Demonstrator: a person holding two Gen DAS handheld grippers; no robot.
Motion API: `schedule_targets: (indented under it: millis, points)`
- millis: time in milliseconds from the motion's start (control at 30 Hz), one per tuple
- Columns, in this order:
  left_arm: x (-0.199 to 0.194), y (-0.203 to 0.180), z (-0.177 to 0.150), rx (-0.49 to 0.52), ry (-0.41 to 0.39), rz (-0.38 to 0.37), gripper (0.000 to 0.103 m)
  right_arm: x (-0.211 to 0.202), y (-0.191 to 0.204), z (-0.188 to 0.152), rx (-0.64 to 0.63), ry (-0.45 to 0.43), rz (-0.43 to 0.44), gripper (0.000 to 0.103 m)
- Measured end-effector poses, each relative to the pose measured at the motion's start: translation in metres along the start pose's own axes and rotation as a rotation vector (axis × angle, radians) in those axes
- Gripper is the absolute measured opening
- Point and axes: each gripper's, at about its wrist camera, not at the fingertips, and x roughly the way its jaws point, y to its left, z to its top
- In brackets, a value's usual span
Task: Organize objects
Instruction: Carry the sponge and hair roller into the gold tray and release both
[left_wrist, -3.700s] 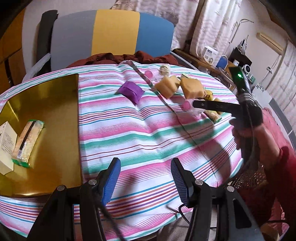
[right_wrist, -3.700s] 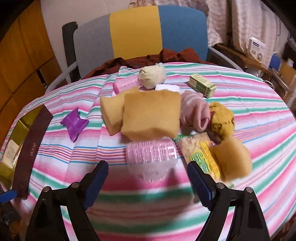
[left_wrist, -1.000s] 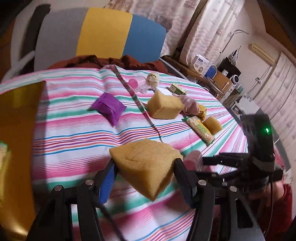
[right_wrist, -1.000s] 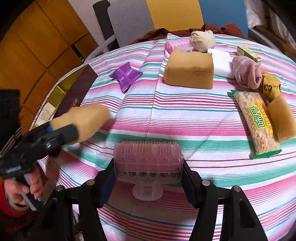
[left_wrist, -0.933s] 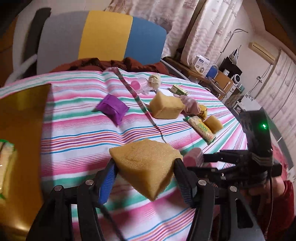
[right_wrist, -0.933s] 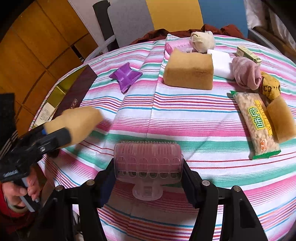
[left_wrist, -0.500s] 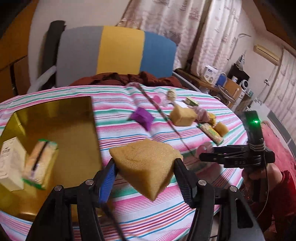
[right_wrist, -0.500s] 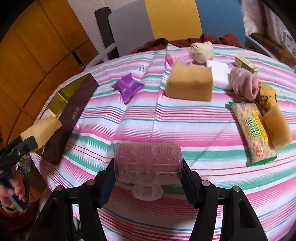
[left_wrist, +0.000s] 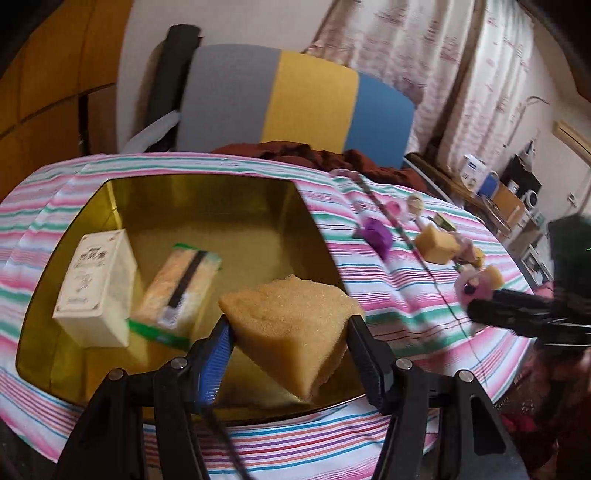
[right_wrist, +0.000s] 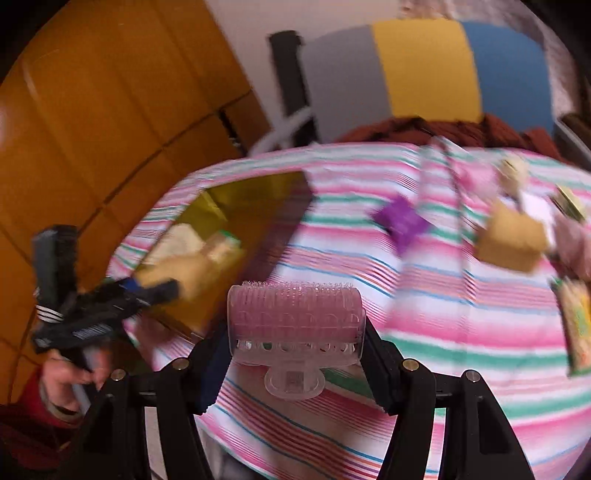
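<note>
My left gripper (left_wrist: 290, 332) is shut on a yellow sponge (left_wrist: 291, 328) and holds it above the near right part of a gold tray (left_wrist: 207, 199). A cream box (left_wrist: 96, 284) and a green-edged snack packet (left_wrist: 177, 291) lie in the tray. My right gripper (right_wrist: 295, 332) is shut on a pink hair roller (right_wrist: 295, 317) above the striped tablecloth (right_wrist: 424, 295), right of the tray (right_wrist: 236, 206). The left gripper with its sponge also shows in the right wrist view (right_wrist: 155, 288). The right gripper shows in the left wrist view (left_wrist: 476, 291).
On the right of the table lie a purple pouch (left_wrist: 376, 232), another yellow sponge (left_wrist: 436, 243), a smaller sponge (left_wrist: 493, 275), a pink cloth and a snack packet (right_wrist: 576, 325). A grey, yellow and blue chair (left_wrist: 291, 99) stands behind the table.
My left gripper has carried the sponge left, from over the cloth to over the gold tray. My right gripper has swung left with the roller toward the tray; its view is blurred.
</note>
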Motion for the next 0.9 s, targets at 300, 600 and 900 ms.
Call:
schedule_targets:
  millis: [300,600,900]
  points:
    - [0.012,0.031,-0.009,-0.027,0.038,0.046,0.063,0.047,0.081,0.025,-0.119,0.032,0.029,0.065]
    - [0.018,0.052,-0.016,-0.041,0.048,0.098,0.063,0.075,0.107,0.031,-0.189,0.060,-0.002,0.065]
    - [0.013,0.038,-0.018,-0.024,0.037,0.148,0.070,0.078,0.104,0.031,-0.171,0.041,-0.007,0.083]
